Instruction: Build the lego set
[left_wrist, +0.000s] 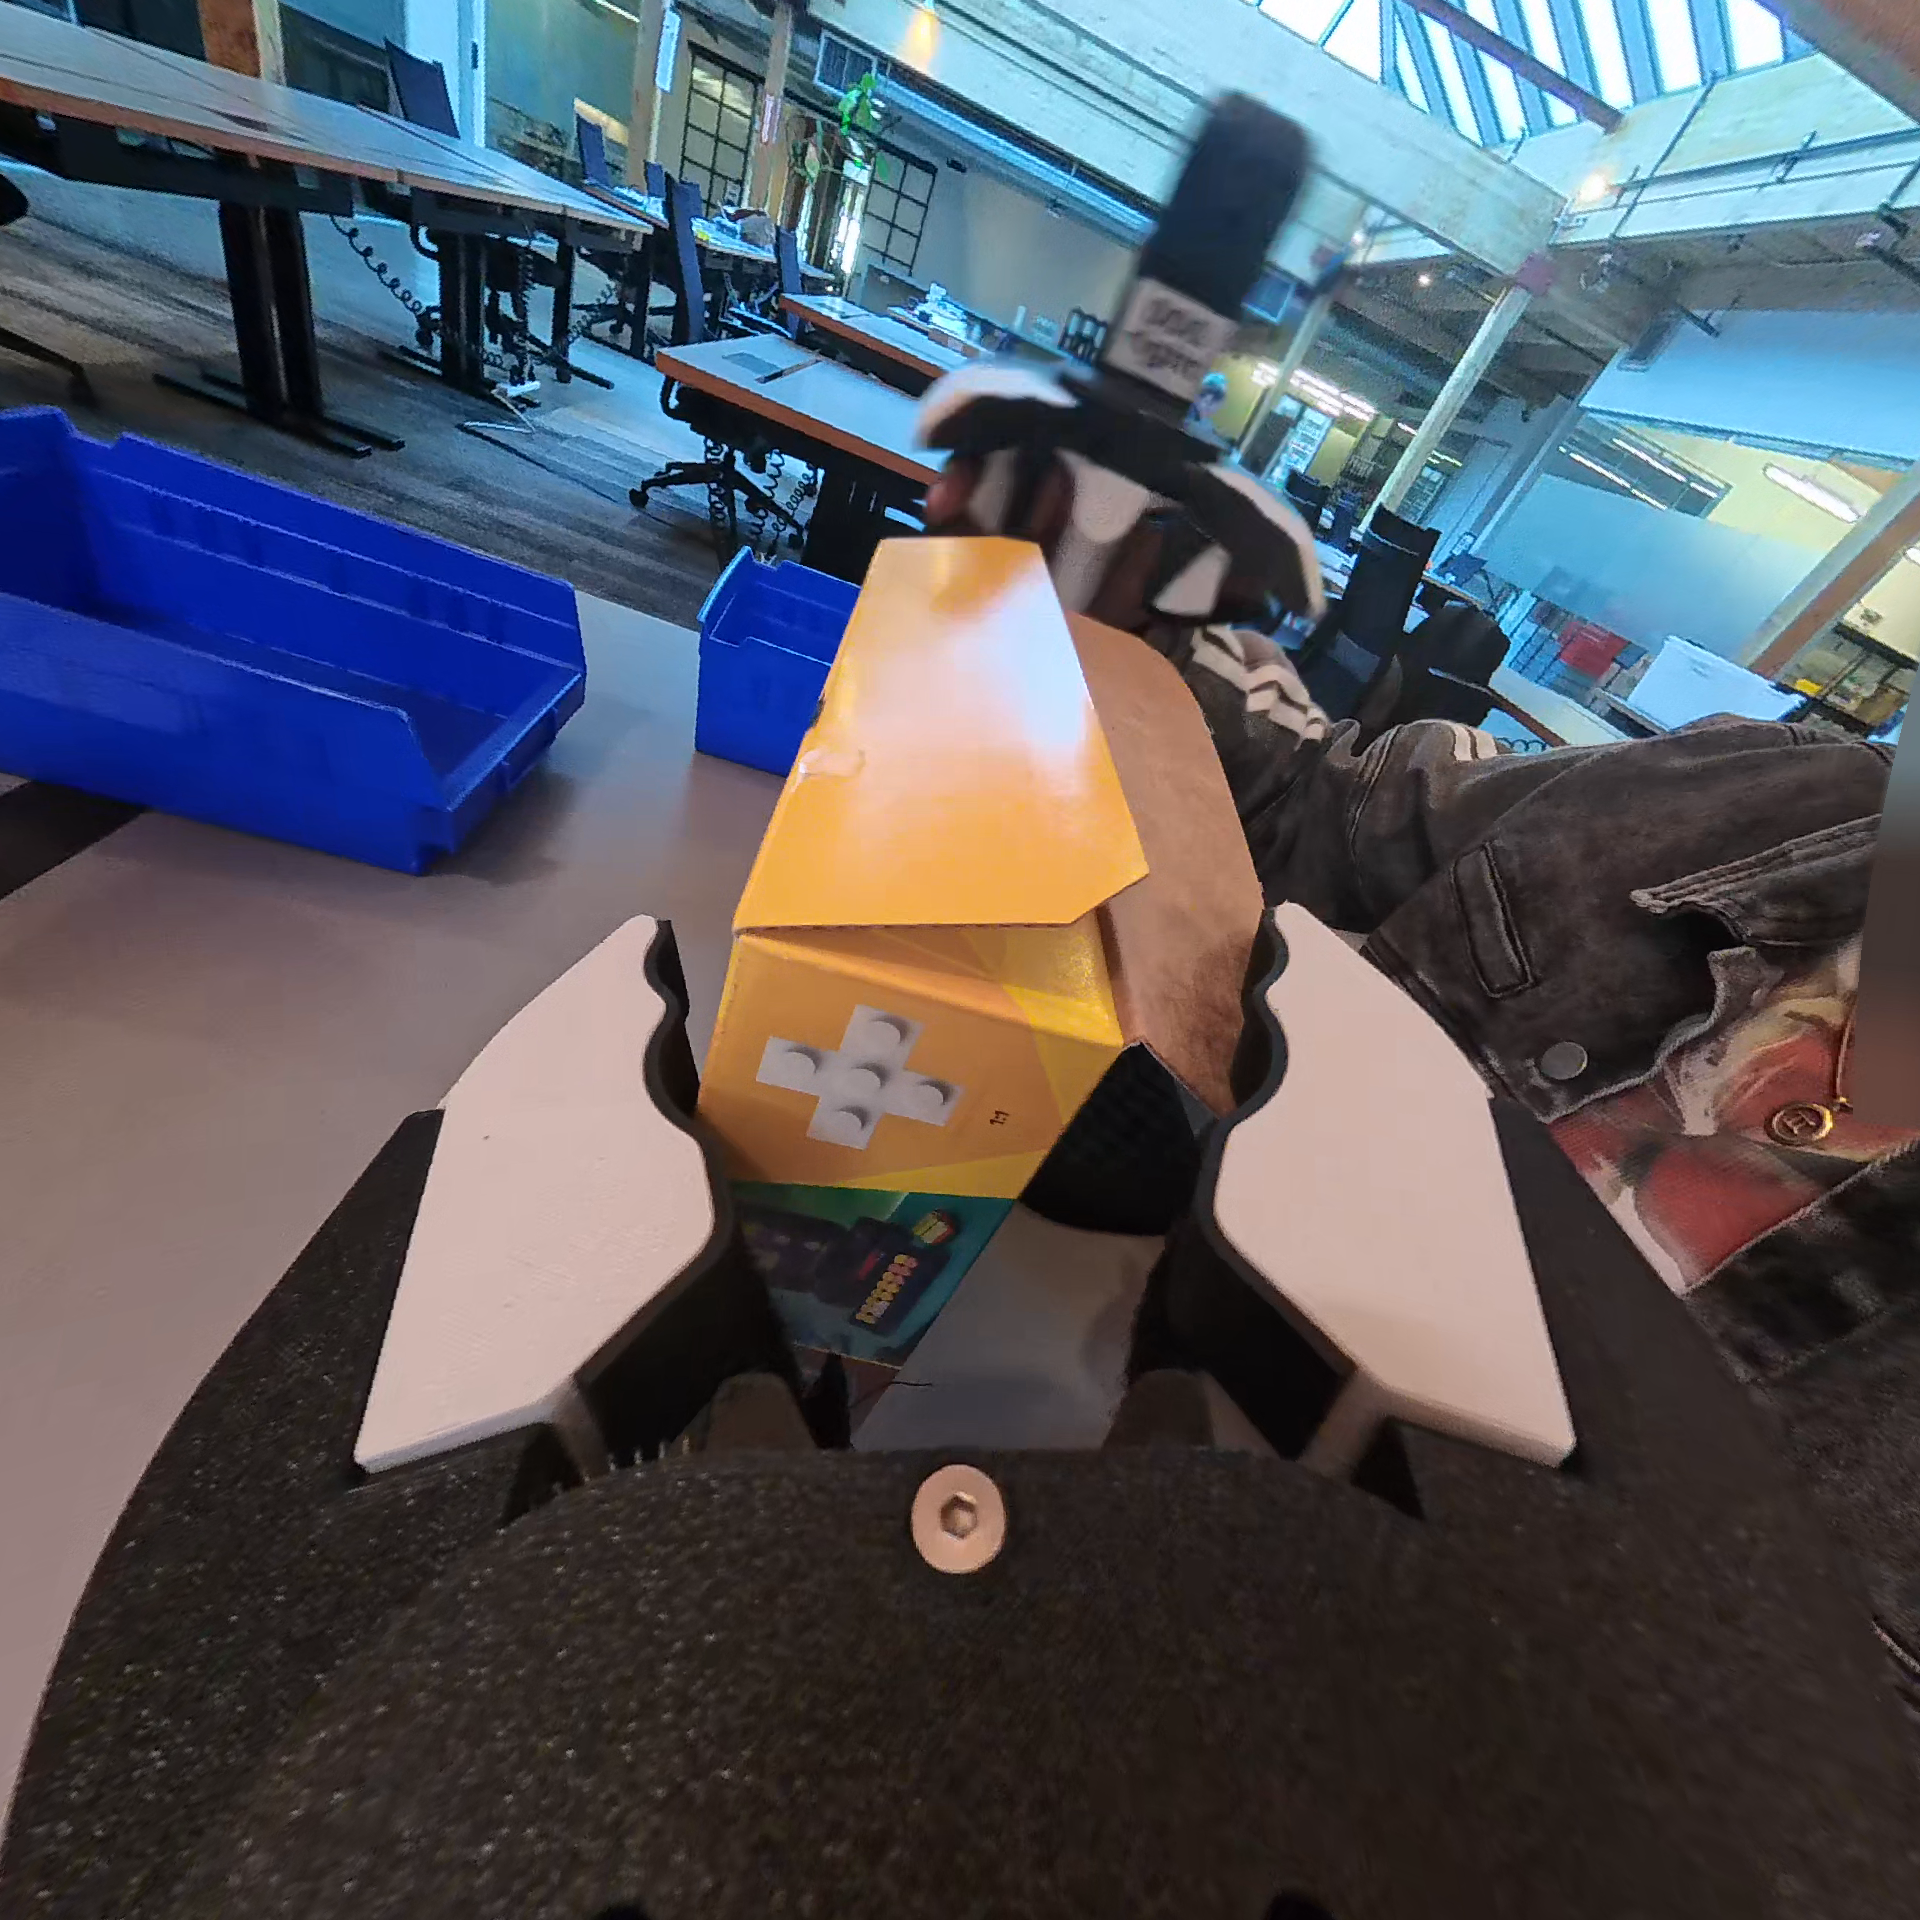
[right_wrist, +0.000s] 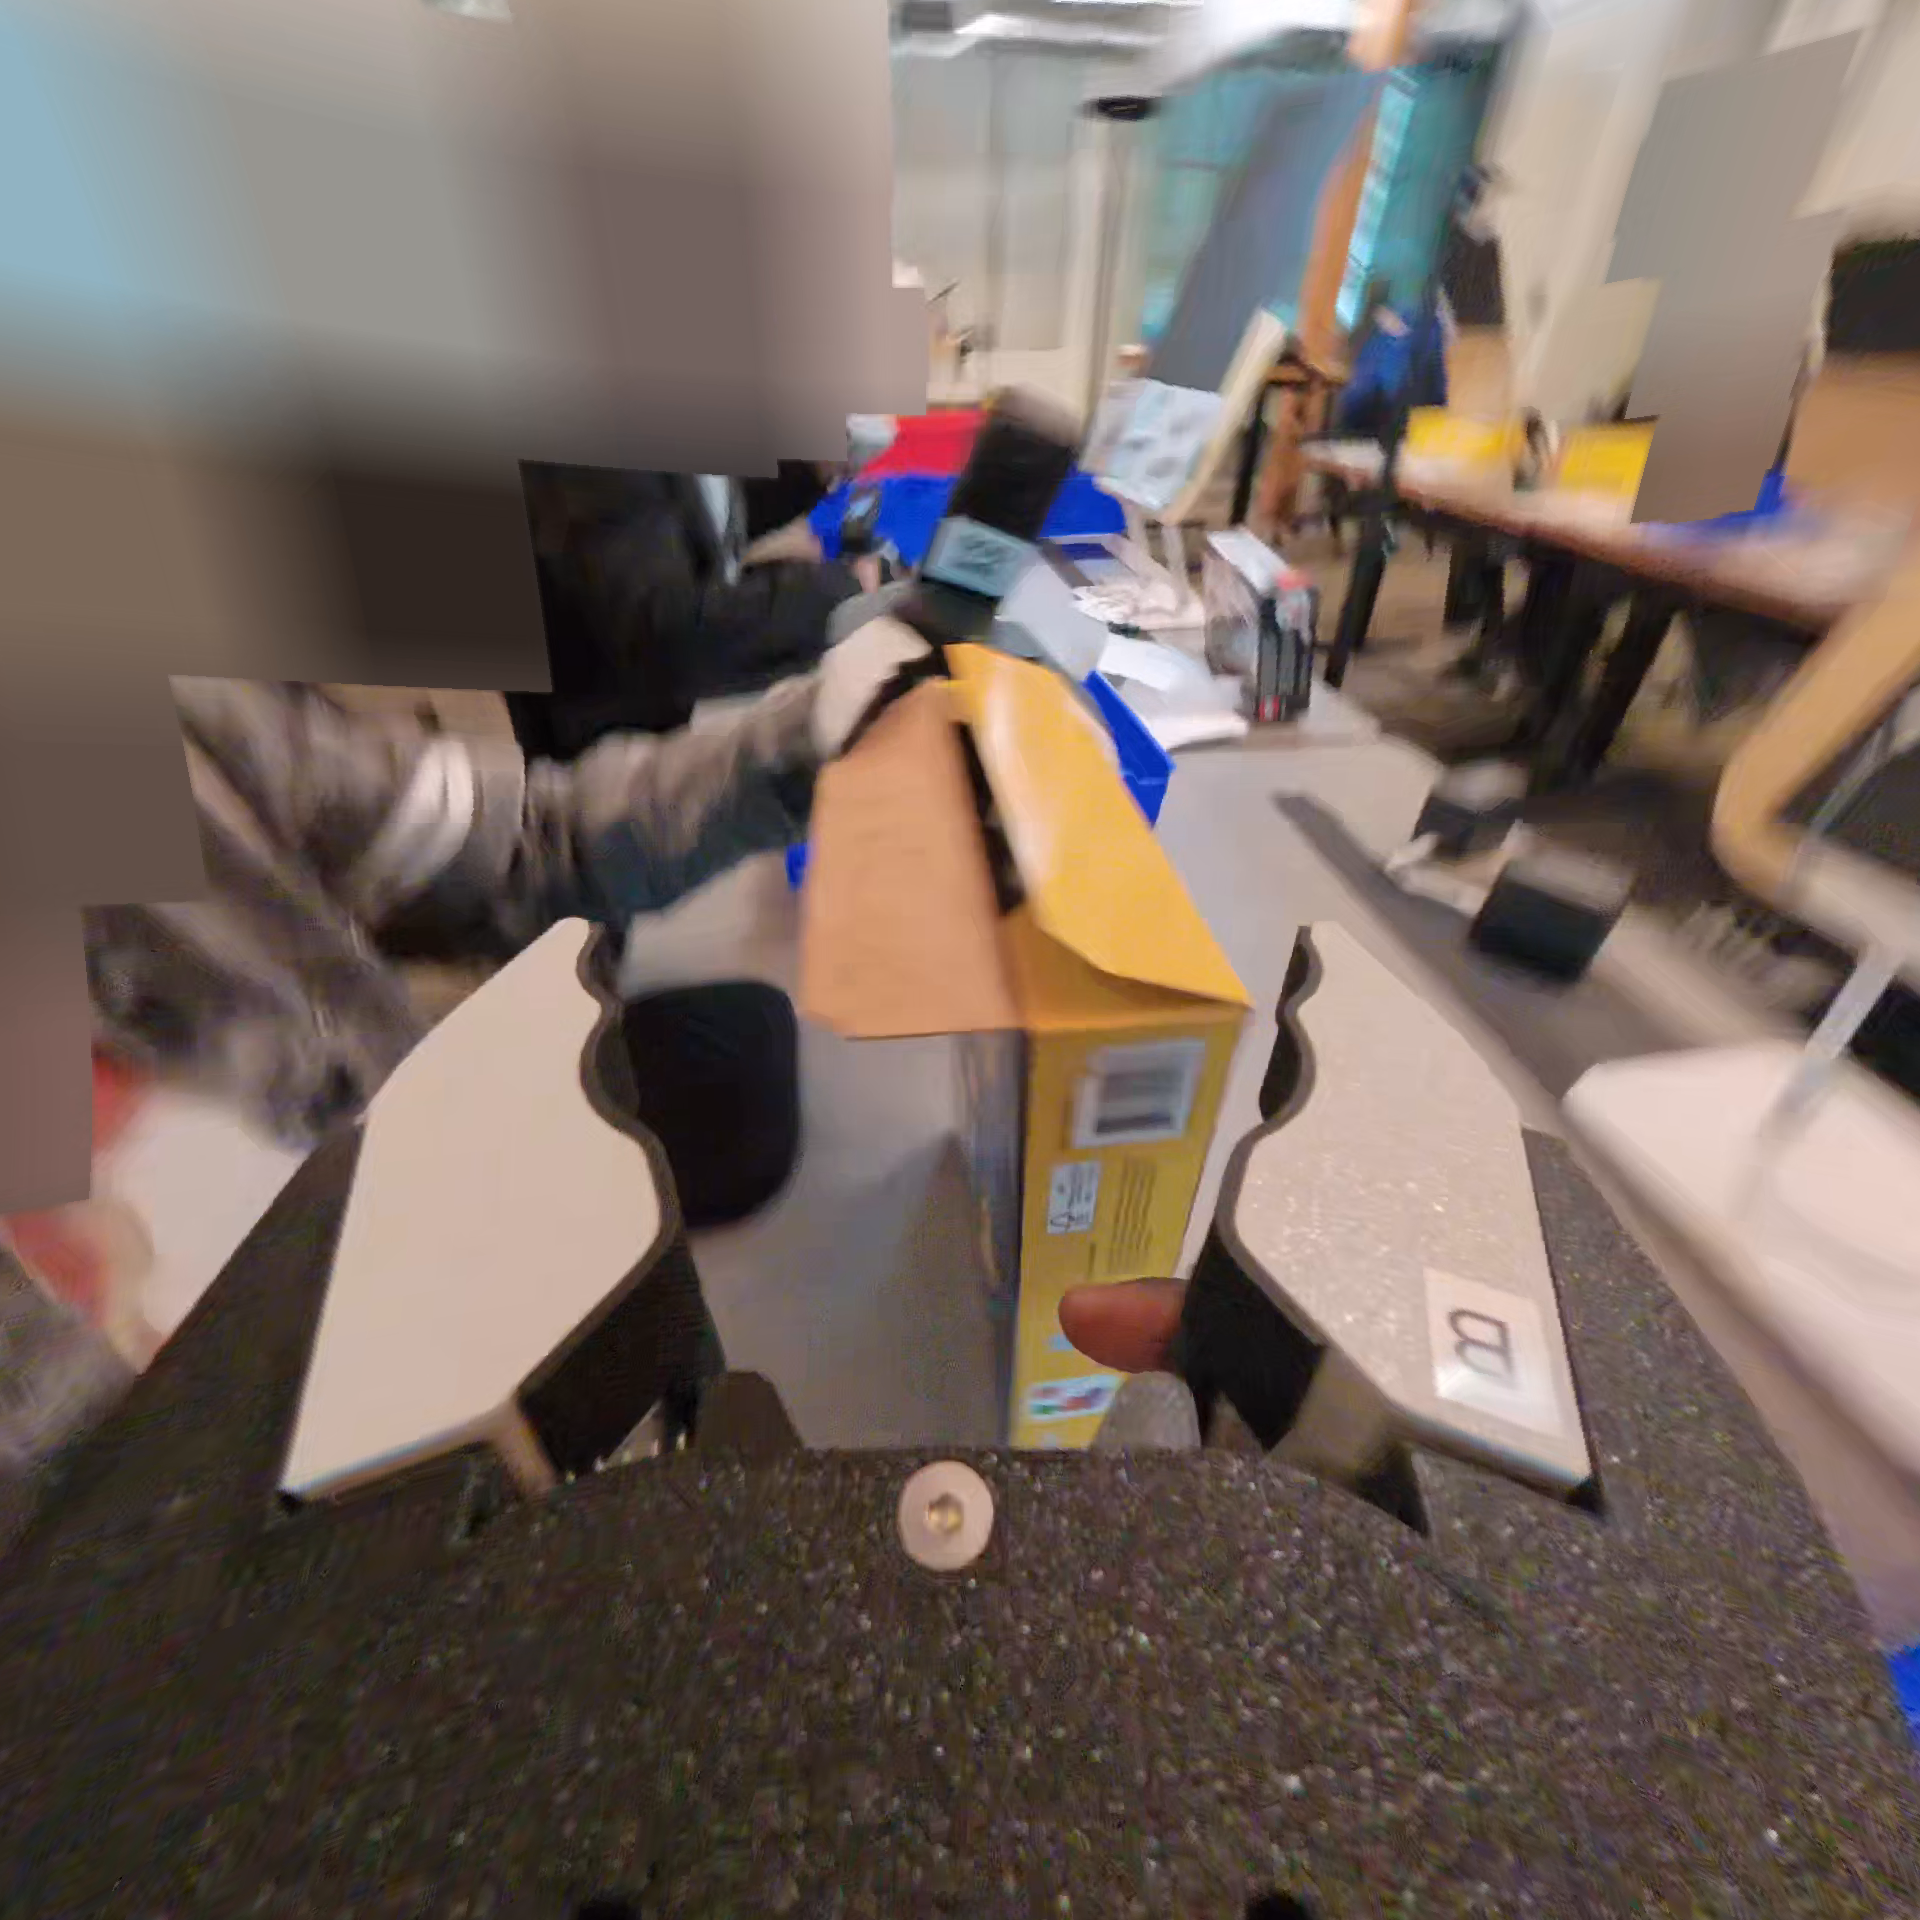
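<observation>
Both tongs stand released: the left gripper (left_wrist: 961, 997) straddles one end of the yellow box (left_wrist: 914, 1049), its brown flap (left_wrist: 1174, 831) close against the right-hand finger (left_wrist: 1351, 1091) though no squeeze is evident, while the right gripper (right_wrist: 940, 1039) brackets the opposite end with daylight either side. Risk, in my judgement: closing either pair could crush or snag the raised flaps, or topple the upright box. Only the right wrist view shows a fingertip (right_wrist: 1122, 1325) against the box wall; only the left shows the blue bins (left_wrist: 291, 665) beyond the left-hand finger.
</observation>
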